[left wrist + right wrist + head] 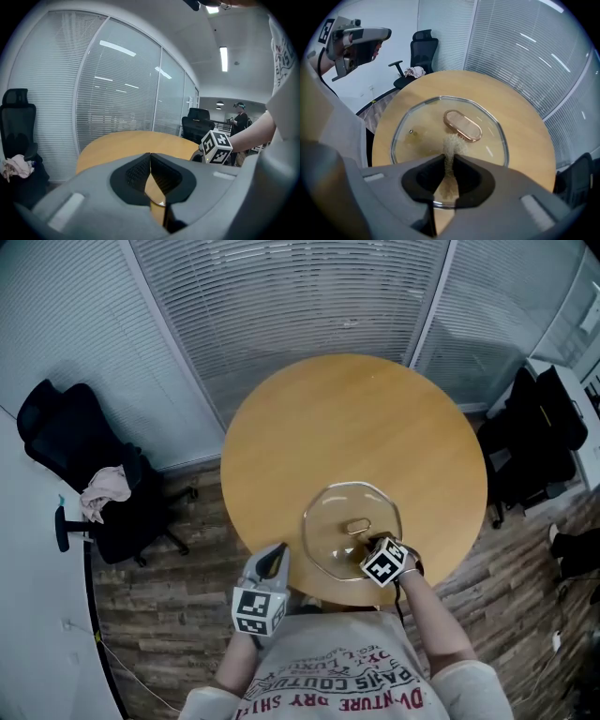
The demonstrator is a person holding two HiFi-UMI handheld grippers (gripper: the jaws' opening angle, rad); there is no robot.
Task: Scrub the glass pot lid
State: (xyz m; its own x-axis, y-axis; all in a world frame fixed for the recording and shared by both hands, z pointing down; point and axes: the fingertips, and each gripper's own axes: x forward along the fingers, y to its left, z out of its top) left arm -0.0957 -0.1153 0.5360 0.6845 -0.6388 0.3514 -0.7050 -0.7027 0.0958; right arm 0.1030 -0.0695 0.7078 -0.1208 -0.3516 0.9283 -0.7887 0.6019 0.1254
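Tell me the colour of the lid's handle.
Copper-pink handle on the clear lid; clearest in the right gripper view.

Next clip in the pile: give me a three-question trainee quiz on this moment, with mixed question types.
1. True or false: the left gripper is clamped on the glass lid.
2. Multiple choice: what does the right gripper hold? A) a tan fibrous scrubber; B) a spoon; C) nothing.
3. Fill in: the glass lid lies flat on a round ___ table.

Key:
1. False. Its jaws are together with nothing between them, and it is held off the near edge of the table.
2. A. The scrubber's tip is beside the lid's handle.
3. Wooden.
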